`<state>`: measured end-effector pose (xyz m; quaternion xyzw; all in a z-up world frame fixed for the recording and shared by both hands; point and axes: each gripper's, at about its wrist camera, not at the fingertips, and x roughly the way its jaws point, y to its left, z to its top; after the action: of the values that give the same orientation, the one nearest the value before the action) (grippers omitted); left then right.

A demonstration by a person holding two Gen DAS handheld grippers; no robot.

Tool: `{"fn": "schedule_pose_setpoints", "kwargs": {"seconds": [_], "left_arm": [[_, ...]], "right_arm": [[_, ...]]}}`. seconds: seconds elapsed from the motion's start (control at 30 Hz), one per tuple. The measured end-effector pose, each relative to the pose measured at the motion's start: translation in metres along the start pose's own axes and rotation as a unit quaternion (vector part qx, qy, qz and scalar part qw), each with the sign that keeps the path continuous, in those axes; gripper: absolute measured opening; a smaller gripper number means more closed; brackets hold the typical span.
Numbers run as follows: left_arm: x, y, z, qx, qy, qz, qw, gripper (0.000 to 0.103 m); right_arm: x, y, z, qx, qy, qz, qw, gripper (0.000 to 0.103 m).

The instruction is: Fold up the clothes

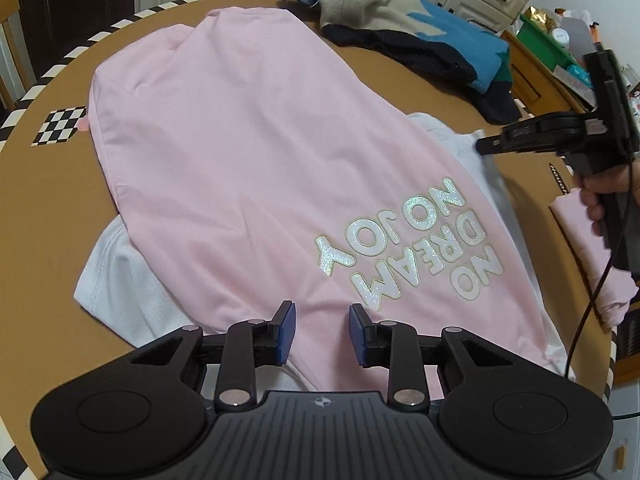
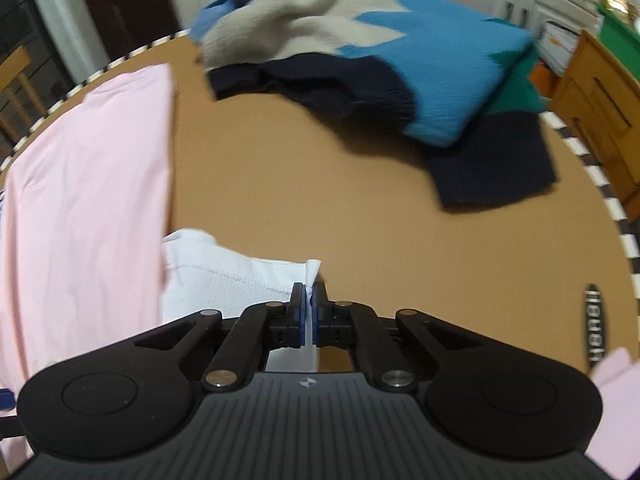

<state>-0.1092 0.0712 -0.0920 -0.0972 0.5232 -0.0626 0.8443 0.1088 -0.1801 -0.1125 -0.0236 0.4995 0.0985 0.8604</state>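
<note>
Left tongs (image 1: 322,330): I keep them apart above the pink shirt (image 1: 248,152).
Right tongs (image 2: 308,300): clamped on the white garment (image 2: 224,276) corner.
Tabletop (image 2: 320,184): brown; knitted sweater (image 2: 400,52) far.

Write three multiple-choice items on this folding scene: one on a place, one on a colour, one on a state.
1. Where does the white garment lie?
A. Under the pink shirt
B. On the sweater
C. On a chair

2. What colour are the letters on the pink shirt?
A. Black
B. Glittery white
C. Red

3. How do the right tongs stand?
A. Wide open
B. Shut on pink cloth
C. Shut on white cloth

Key: 1 A, white edges stick out beneath the pink; 2 B, the print sparkles white; 3 C, white fabric sits pinched between the pads.
</note>
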Motion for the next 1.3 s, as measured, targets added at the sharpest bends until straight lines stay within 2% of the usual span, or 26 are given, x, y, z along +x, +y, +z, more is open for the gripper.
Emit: {"fn": "schedule_pose_setpoints", "kwargs": {"seconds": [0.13, 0.27, 0.37, 0.53, 0.63, 0.7, 0.73, 0.8, 0.9, 1.0, 1.13, 1.23, 1.3], "left_arm": [[0.0, -0.001, -0.001, -0.002, -0.002, 0.005, 1.0, 0.031], [0.002, -0.003, 0.0, -0.003, 0.0, 0.005, 1.0, 0.031], [0.002, -0.003, 0.001, -0.007, 0.002, 0.004, 1.0, 0.031], [-0.001, 0.001, 0.001, -0.018, -0.002, 0.003, 0.9998, 0.031], [-0.021, 0.012, -0.001, -0.034, -0.028, 0.0, 0.999, 0.033], [-0.041, 0.026, -0.005, -0.05, -0.053, 0.006, 0.9973, 0.04], [-0.051, 0.035, -0.008, -0.06, -0.064, 0.012, 0.9961, 0.042], [-0.064, 0.056, -0.014, -0.08, -0.076, 0.025, 0.9936, 0.042], [-0.065, 0.086, -0.023, -0.119, -0.076, 0.045, 0.989, 0.042], [-0.056, 0.106, -0.025, -0.138, -0.086, 0.047, 0.9856, 0.038], [-0.041, 0.115, -0.017, -0.136, -0.084, 0.04, 0.9864, 0.037], [-0.03, 0.114, -0.011, -0.127, -0.072, 0.038, 0.9886, 0.037], [-0.028, 0.109, -0.006, -0.11, -0.067, 0.051, 0.9904, 0.036]], "right_arm": [[-0.022, -0.037, 0.0, -0.009, -0.012, -0.077, 0.997, 0.003], [-0.035, -0.075, -0.008, 0.002, -0.005, -0.145, 0.989, 0.003], [-0.034, -0.092, -0.016, 0.014, 0.008, -0.174, 0.985, 0.003], [-0.017, -0.094, -0.027, -0.001, 0.029, -0.206, 0.978, 0.003], [-0.024, -0.095, -0.028, 0.01, 0.009, -0.206, 0.978, 0.01], [-0.041, -0.091, -0.027, 0.004, -0.02, -0.212, 0.977, 0.025], [-0.052, -0.087, -0.027, -0.004, -0.041, -0.215, 0.976, 0.028], [-0.077, -0.072, -0.029, -0.028, -0.081, -0.201, 0.976, 0.03], [-0.098, -0.033, -0.043, -0.067, -0.098, -0.116, 0.986, 0.03], [-0.113, 0.007, -0.058, -0.107, -0.103, -0.039, 0.988, 0.031], [-0.106, 0.052, -0.077, -0.154, -0.076, -0.004, 0.985, 0.031], [-0.098, 0.069, -0.084, -0.17, -0.062, 0.004, 0.983, 0.032], [-0.096, 0.075, -0.085, -0.174, -0.055, 0.003, 0.983, 0.035]]}}
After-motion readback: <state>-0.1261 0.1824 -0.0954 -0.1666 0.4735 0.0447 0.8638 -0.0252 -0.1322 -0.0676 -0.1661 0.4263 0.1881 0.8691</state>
